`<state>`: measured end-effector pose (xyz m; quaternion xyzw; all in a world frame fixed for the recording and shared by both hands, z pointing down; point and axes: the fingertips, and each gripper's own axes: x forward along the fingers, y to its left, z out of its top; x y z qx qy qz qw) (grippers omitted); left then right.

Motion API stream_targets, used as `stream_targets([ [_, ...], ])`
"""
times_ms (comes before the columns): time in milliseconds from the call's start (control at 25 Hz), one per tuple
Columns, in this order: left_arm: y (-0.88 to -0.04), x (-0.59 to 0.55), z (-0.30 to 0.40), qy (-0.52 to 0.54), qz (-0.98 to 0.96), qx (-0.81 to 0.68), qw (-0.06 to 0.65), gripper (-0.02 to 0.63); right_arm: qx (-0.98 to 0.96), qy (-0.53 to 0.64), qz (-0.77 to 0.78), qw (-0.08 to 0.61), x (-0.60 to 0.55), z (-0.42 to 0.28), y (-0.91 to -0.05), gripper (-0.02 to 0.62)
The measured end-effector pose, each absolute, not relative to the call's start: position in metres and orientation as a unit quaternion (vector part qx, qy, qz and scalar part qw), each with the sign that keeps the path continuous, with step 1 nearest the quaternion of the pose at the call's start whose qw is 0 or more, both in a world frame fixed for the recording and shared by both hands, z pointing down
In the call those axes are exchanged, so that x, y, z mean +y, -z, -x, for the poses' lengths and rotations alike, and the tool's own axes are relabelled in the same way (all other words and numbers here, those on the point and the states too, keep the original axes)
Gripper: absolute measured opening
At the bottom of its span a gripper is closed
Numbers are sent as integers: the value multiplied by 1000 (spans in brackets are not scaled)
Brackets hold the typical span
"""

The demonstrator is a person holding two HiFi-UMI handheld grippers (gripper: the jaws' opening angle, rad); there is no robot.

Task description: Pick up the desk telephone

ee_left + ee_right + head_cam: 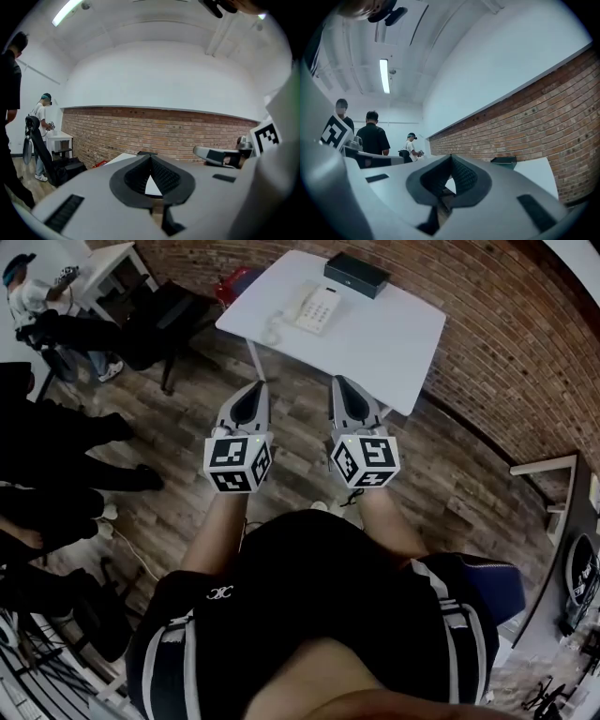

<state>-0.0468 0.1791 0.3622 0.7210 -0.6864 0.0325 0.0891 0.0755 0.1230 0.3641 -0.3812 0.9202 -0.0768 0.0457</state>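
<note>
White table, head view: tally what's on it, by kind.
White desk telephone: 1
Black box: 1
Total: 2

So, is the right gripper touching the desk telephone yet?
Apart. The head view shows the right gripper reaching to the near edge of the white table, bare tabletop between it and the desk telephone.
</note>
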Motion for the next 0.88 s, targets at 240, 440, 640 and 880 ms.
stream_targets([
  [240, -366, 168, 30, -34, -712, -695, 90, 2, 924, 87, 368, 53, 111, -94, -366, -2],
  [440, -368, 163, 16, -30, -703, -706, 85, 2, 928, 88, 358, 55, 104, -109, -370, -2],
  [640, -371, 161, 11, -25, -696, -712, 88, 2, 928, 94, 358, 53, 96, -115, -376, -2],
  [880, -371, 148, 17, -20, -694, -715, 82, 2, 931, 93, 349, 56, 82, -107, -376, -2],
])
